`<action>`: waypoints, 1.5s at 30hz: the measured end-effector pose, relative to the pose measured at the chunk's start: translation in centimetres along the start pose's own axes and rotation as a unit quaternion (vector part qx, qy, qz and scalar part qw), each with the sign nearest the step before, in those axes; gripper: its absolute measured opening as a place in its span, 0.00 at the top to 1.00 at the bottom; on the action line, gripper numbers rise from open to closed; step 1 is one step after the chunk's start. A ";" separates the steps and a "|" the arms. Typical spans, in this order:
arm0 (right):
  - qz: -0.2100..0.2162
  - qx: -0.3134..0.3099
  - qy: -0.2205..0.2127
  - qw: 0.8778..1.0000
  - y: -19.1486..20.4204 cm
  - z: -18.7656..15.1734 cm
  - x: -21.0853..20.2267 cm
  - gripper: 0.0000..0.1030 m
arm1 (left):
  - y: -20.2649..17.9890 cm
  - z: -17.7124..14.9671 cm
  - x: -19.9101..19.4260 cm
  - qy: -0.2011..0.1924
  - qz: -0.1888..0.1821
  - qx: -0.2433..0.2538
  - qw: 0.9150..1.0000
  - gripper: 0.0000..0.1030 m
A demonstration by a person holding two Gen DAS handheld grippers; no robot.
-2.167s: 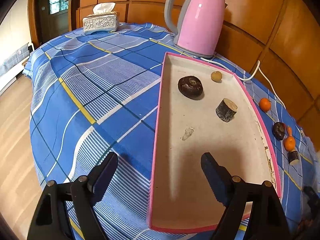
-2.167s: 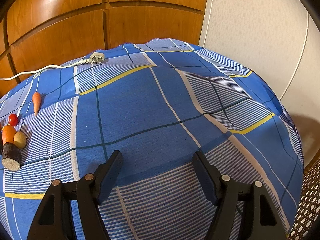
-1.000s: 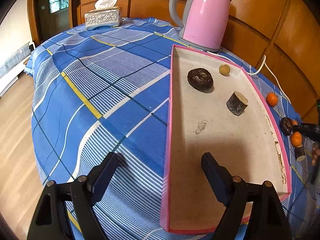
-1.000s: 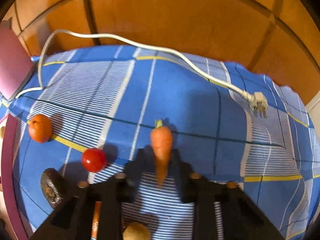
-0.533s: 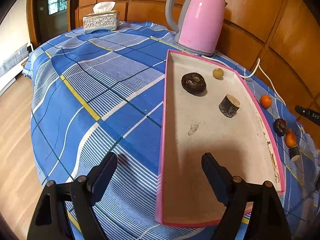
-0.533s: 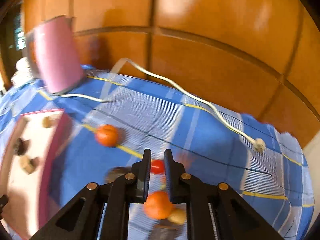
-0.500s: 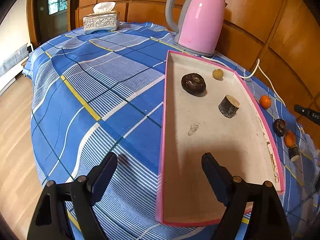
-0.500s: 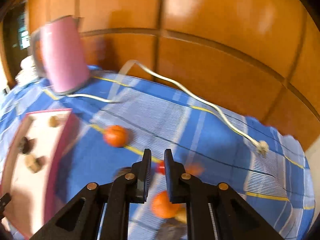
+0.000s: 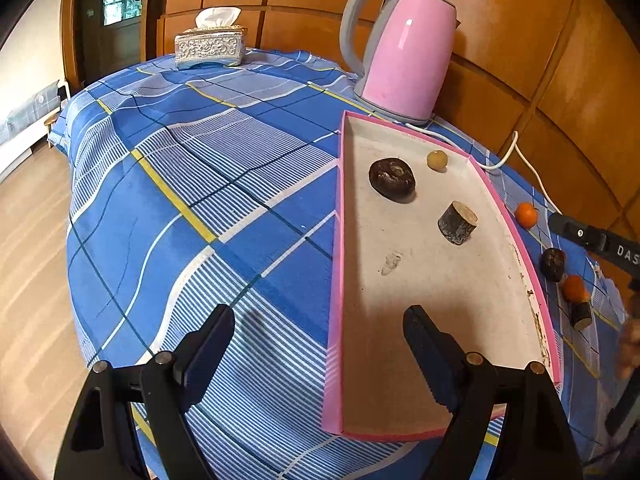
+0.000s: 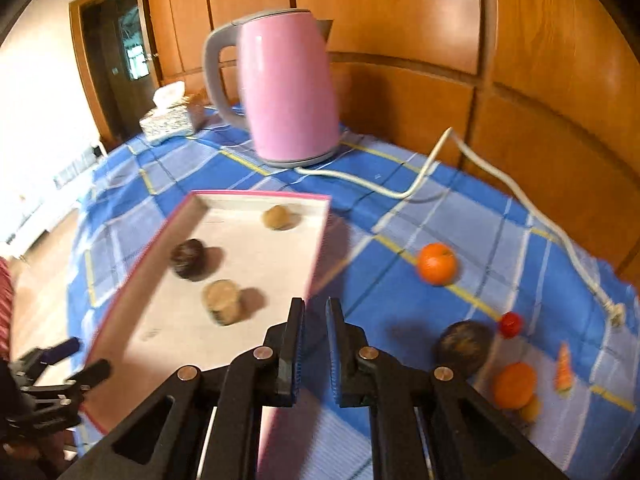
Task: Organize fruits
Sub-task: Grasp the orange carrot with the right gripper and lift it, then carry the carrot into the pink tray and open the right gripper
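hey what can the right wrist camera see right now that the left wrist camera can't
Only the right wrist view shows the small red fruit, the carrot and the cord's plug. Only the left wrist view shows the wood floor. Both show the pink tray holding three items, the pink kettle, the tissue box and the orange on the cloth.

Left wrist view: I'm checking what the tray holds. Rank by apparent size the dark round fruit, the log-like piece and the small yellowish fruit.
1. Dark round fruit
2. Log-like piece, slightly smaller though nearer the camera
3. Small yellowish fruit, smallest but farthest, so less sure
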State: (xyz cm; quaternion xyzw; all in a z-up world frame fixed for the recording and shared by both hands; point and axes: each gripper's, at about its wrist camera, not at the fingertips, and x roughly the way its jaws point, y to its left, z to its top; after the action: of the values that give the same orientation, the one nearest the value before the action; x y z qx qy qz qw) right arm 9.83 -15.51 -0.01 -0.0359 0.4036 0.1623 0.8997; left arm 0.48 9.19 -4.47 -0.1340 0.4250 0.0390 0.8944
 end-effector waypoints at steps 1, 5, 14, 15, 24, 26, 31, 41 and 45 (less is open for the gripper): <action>0.006 0.002 0.002 1.000 0.1 -0.1 0.1 0.90 | -0.1 0.0 0.0 0.001 -0.001 0.001 1.000 0.16; 0.030 0.006 0.014 0.999 1.3 -0.9 0.4 0.90 | 0.1 0.0 0.1 0.001 -0.002 -0.003 1.000 0.16; 0.015 0.051 0.001 0.999 -1.1 -2.6 -1.4 0.90 | 0.4 0.1 0.4 0.005 -0.002 -0.010 1.000 0.16; 0.005 0.065 -0.001 0.998 -2.3 -2.6 -1.7 0.90 | 0.3 0.1 0.4 0.006 -0.001 -0.010 1.000 0.16; -0.185 0.168 0.023 0.968 -17.1 -3.3 -2.7 0.56 | -0.2 0.1 0.8 0.010 0.007 0.003 1.000 0.16; -0.207 0.174 0.052 0.961 -19.5 -3.9 -1.5 0.56 | -0.2 0.1 0.9 0.013 0.009 0.001 1.000 0.16; -0.215 0.177 0.107 0.955 -22.0 -5.3 1.2 0.56 | -0.3 0.2 1.2 0.018 0.015 0.002 1.000 0.16; -0.203 0.152 0.058 0.966 -20.2 -4.1 -0.7 0.79 | -0.4 0.1 1.4 0.020 0.010 0.003 1.000 0.16; -0.156 0.111 0.022 0.981 -16.0 -1.4 -2.0 0.79 | -0.3 0.1 1.2 0.018 0.008 0.003 1.000 0.16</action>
State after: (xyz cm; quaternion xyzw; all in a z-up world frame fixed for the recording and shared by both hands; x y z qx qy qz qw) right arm 12.71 -31.46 -0.55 -0.0019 0.4282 -0.0271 0.9033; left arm 1.36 8.86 -5.30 -0.1288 0.4425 0.0423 0.8865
